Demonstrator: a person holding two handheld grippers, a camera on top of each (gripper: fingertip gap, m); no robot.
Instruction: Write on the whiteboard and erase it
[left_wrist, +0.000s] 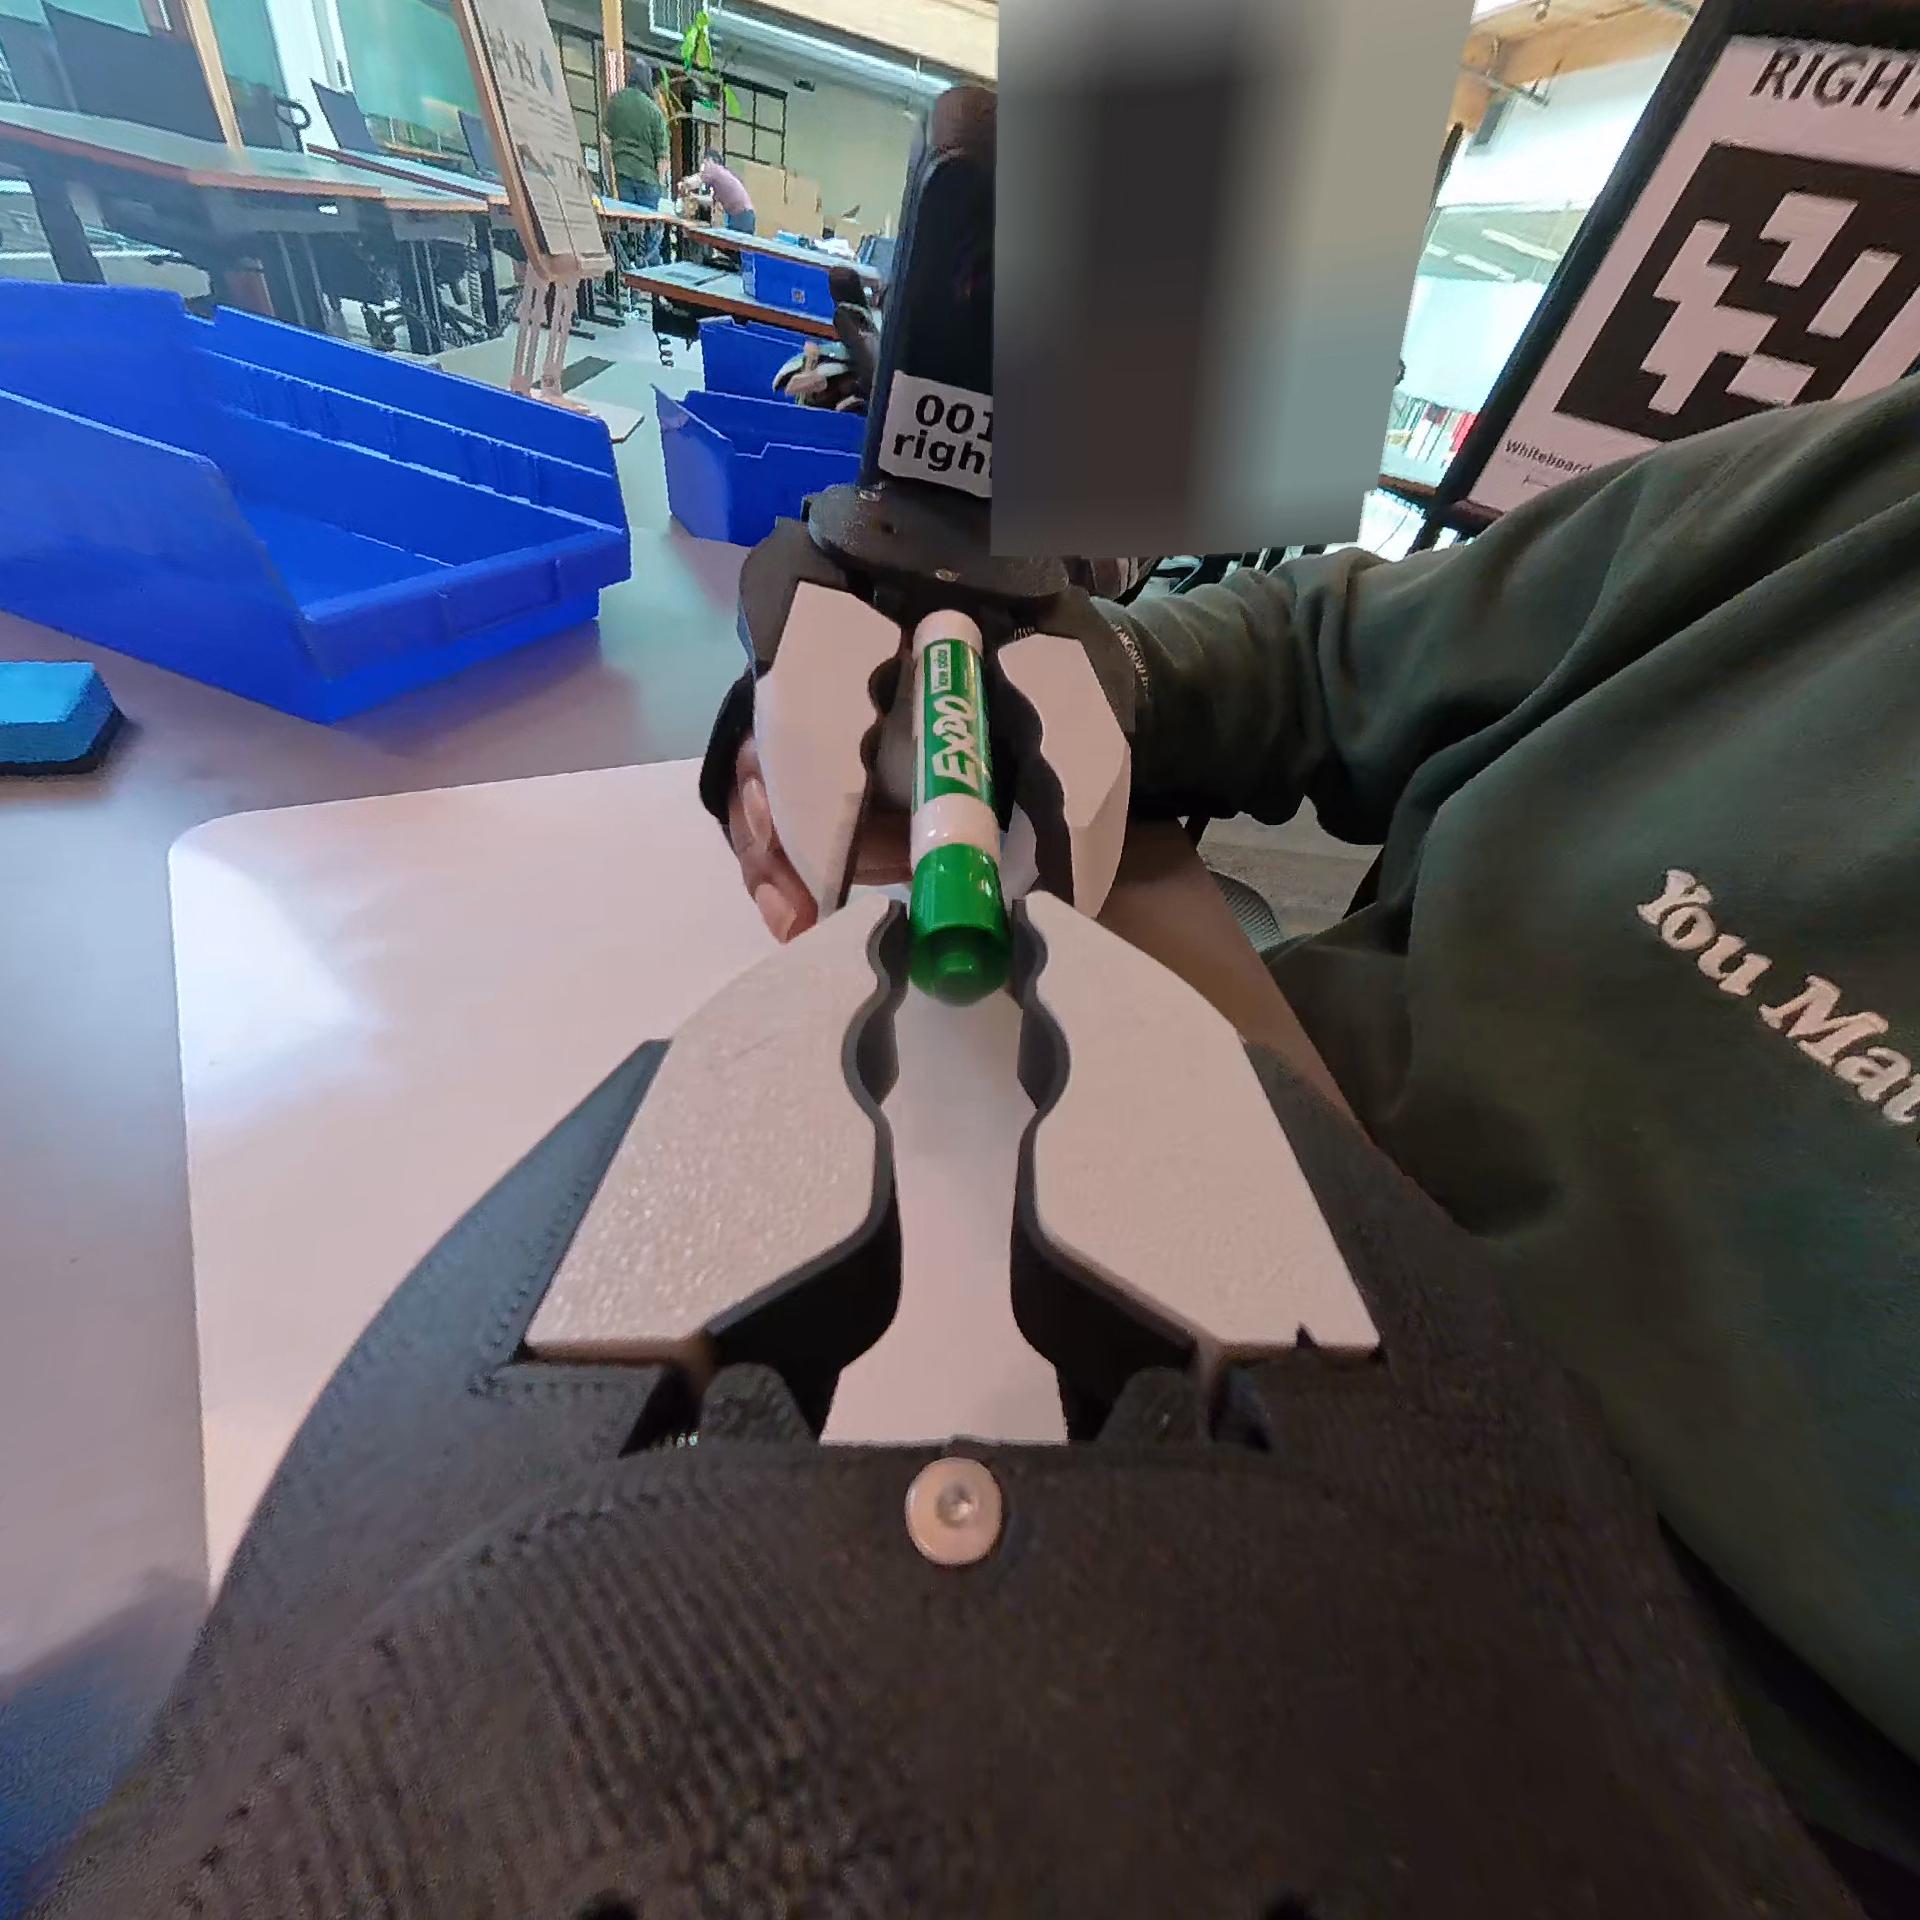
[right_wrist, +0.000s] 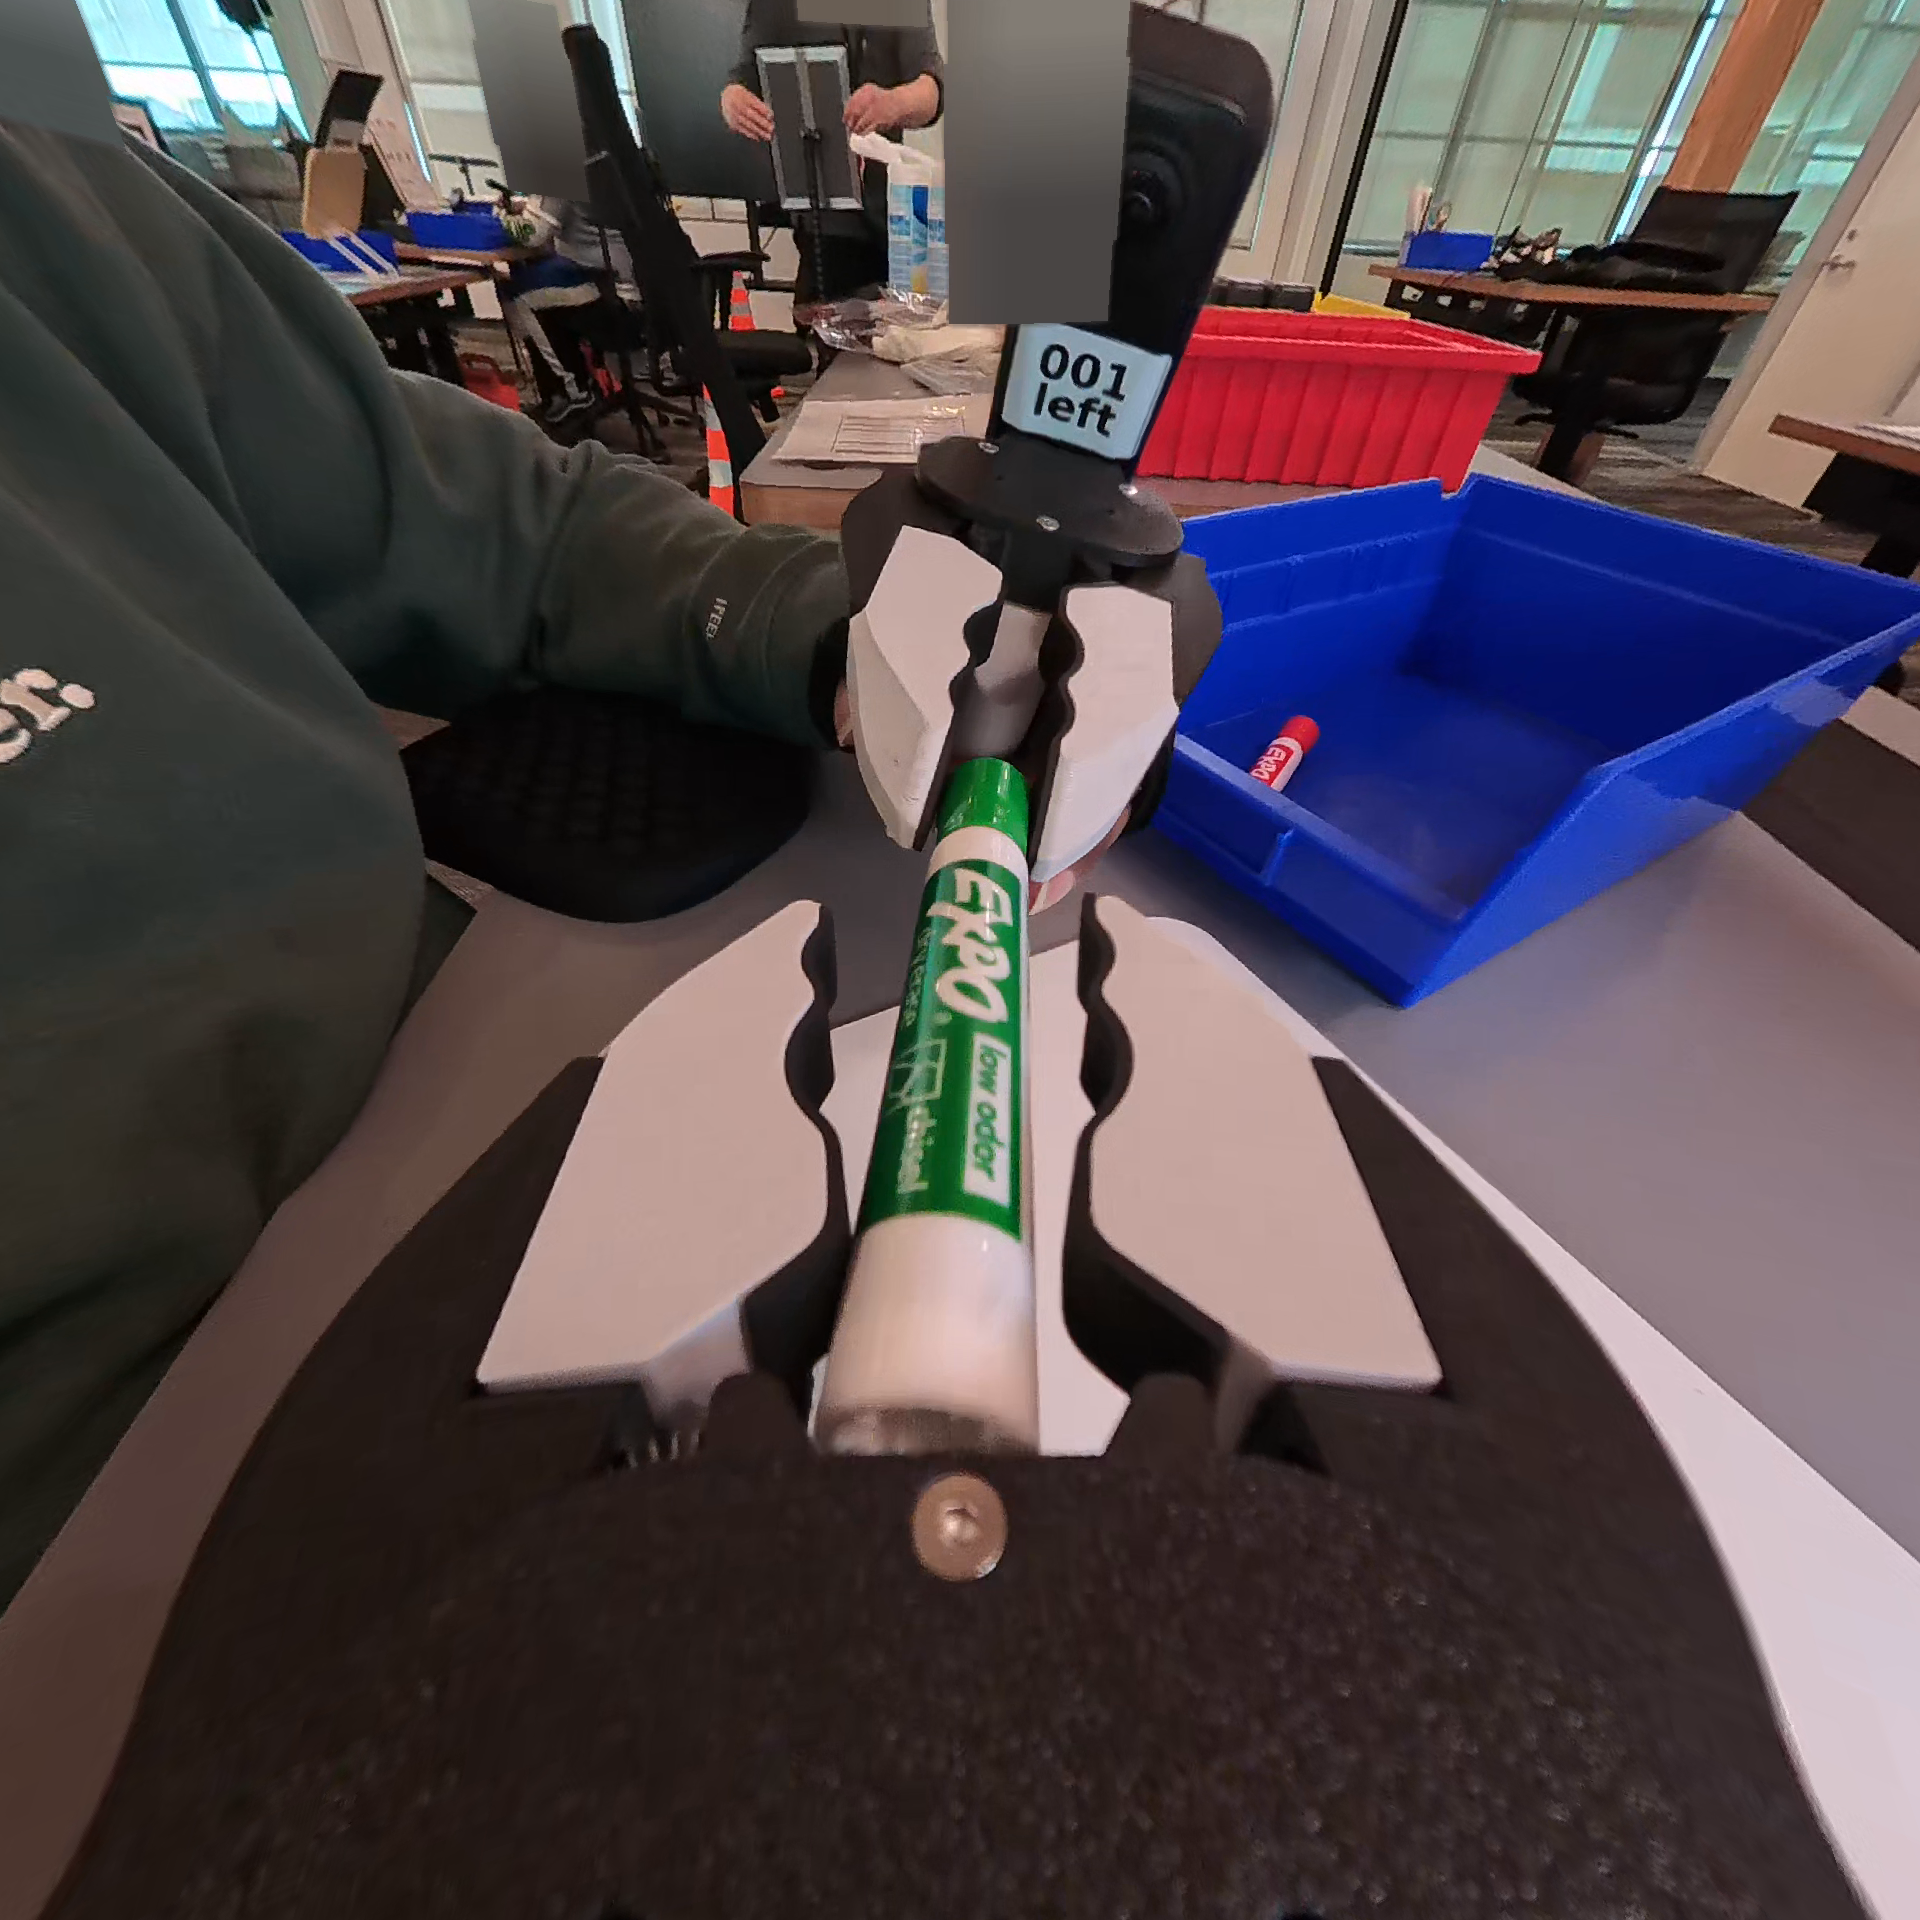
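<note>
So the green-and-white dry-erase marker (right_wrist: 951, 1049) is basically bridging the two hand-held grippers, hovering just above the flat white whiteboard (left_wrist: 436, 997) that's lying on the grey table (right_wrist: 1558, 1122). The left gripper (left_wrist: 956, 956) has its black wavy pads clamped on the marker's green cap (left_wrist: 956, 925), one pad on each side, right at the fingertips. The right gripper (right_wrist: 951, 935) is spread apart: the marker's white barrel runs down the middle between its fingers, and you can see clear space on both sides, so the pads aren't pressing on it at all. The butt end of the marker sits way back near that gripper's base. Off to the far side of the whiteboard from the person in the dark green sweatshirt (left_wrist: 1621, 831) there's a blue foam-topped eraser (left_wrist: 52, 712) lying on the table, and right behind it a big blue plastic bin (left_wrist: 312, 540). Another blue plastic bin (right_wrist: 1538, 727) sits just beside the whiteboard in the right wrist view, with a red-and-white marker (right_wrist: 1283, 753) lying in the bottom of it, and a red plastic tote (right_wrist: 1340, 400) sits further back behind that bin.
</note>
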